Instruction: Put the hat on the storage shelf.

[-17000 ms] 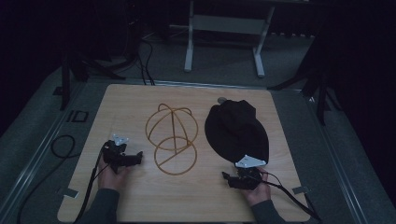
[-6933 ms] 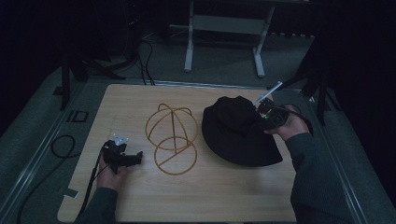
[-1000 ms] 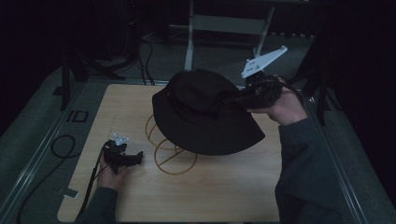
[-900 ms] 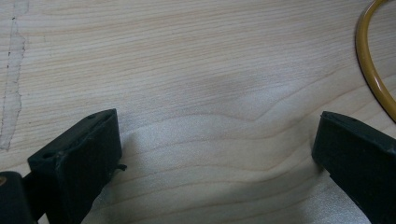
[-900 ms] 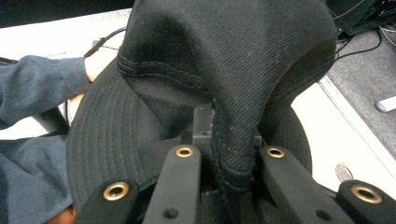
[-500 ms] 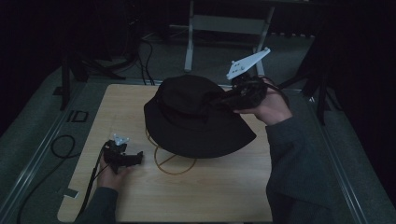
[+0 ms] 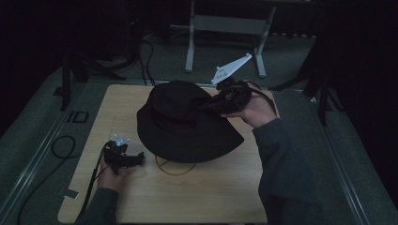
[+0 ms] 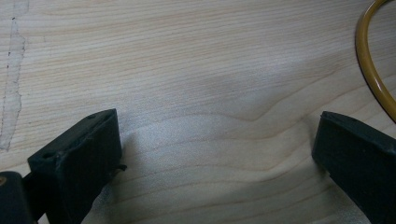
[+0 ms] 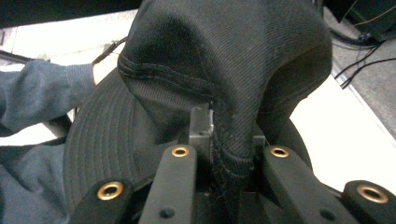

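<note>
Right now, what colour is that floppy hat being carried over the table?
Black, stitched brim included. The hat shows best in the right gripper view.

We see a black hat (image 7: 185,122) with rows of black stitching ringing its brim, plain on the crown. The table (image 7: 211,197) is pale wood with fine wavy grain. At the hat's 6 o'clock a mustard-yellow ring (image 7: 176,169) curves out from under the brim. The left gripper (image 7: 126,158) is black, with a pale grey plate at its 12 o'clock; the right gripper (image 7: 220,101) is black too, with brass-coloured rivets and a white plate. The sleeves (image 7: 286,173) are grey-blue.
</note>
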`<state>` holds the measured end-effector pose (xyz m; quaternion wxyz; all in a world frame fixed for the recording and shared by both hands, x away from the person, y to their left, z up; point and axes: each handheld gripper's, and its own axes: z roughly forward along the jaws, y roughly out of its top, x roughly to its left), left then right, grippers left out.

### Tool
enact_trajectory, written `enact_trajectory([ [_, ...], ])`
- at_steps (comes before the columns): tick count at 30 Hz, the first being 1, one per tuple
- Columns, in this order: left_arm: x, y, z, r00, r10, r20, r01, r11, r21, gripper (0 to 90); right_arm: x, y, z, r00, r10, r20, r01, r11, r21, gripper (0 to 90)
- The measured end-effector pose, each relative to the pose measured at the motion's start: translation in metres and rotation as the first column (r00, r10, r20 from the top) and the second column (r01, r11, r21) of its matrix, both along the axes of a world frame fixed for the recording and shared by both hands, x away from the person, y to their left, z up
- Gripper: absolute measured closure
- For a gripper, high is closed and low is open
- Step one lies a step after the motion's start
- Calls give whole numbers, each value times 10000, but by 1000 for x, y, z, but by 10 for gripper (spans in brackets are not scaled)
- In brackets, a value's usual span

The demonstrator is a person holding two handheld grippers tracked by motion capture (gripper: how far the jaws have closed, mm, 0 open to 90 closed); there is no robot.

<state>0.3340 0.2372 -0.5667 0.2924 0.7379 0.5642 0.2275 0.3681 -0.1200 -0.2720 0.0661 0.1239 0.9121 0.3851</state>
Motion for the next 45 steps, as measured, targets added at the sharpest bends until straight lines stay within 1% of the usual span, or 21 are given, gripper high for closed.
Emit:
enact_trajectory([
  [3,0,0,0,10000,-7,4,7,10000,19,16,0,9,-7,9999,141,5,-141,9994,-325,788],
  [5,0,0,0,10000,-1,9,1,10000,16,15,0,11,-9,9999,159,-14,-159,9991,-401,782],
  [6,0,0,0,10000,10,17,-10,10000,11,16,1,17,-16,9999,121,-31,-123,9966,-813,768],
  [10,0,0,0,10000,-1,10,1,10000,14,15,3,26,-27,10000,-19,5,19,9884,-1516,737],
  [12,0,0,0,10000,2,14,-2,10000,18,16,3,29,-31,9999,106,-16,-107,9869,-1607,727],
  [17,0,0,0,10000,1,19,-1,10000,16,16,1,35,-34,9995,320,50,-309,9871,-1573,706],
  [20,0,0,0,10000,5,26,-5,10000,19,16,2,41,-41,9993,375,-12,-369,9766,-2120,656],
  [21,0,0,0,10000,2,21,-2,10000,18,16,2,42,-43,9995,316,-41,-317,9749,-2203,639],
  [23,0,0,0,10000,6,27,-6,10000,17,16,3,42,-43,9998,207,16,-198,9763,-2155,590],
  [24,0,0,0,10000,8,28,-8,10000,14,16,4,42,-43,10000,53,82,-34,9784,-2068,549],
  [27,0,0,0,10000,4,26,-4,10000,16,16,7,39,-39,9993,-302,-213,260,9836,-1787,410],
  [28,0,0,0,10000,7,27,-7,10000,17,16,8,38,-38,9982,-541,-278,487,9850,-1658,332],
  [29,0,0,0,10000,6,27,-6,10000,17,16,8,36,-36,9963,-820,-242,774,9854,-1517,272],
  [30,0,0,0,10000,9,28,-9,10000,16,16,8,33,-33,9943,-1045,-192,1008,9849,-1408,253],
  [31,0,0,0,10000,6,28,-6,10000,13,16,7,32,-32,9941,-1071,-149,1041,9849,-1386,228],
  [32,0,0,0,10000,5,28,-5,10000,18,16,5,30,-31,9935,-1135,34,1130,9844,-1353,200],
  [33,0,0,0,10000,8,27,-8,10000,17,16,4,28,-30,9923,-1226,162,1236,9832,-1341,196],
  [36,0,0,0,10000,6,26,-6,10000,18,16,1,20,-29,9924,-1183,346,1219,9840,-1300,177],
  [40,0,0,0,10000,47,45,-47,10000,16,16,0,11,-33,9910,-1315,267,1341,9779,-1601,157],
  [43,-1,-1,0,10000,79,40,-79,10000,32,19,0,5,-36,9905,-1358,239,1378,9778,-1578,157],
  [45,-1,-1,0,10000,78,37,-78,10000,33,19,0,-1,-38,9893,-1450,160,1457,9774,-1532,185],
])
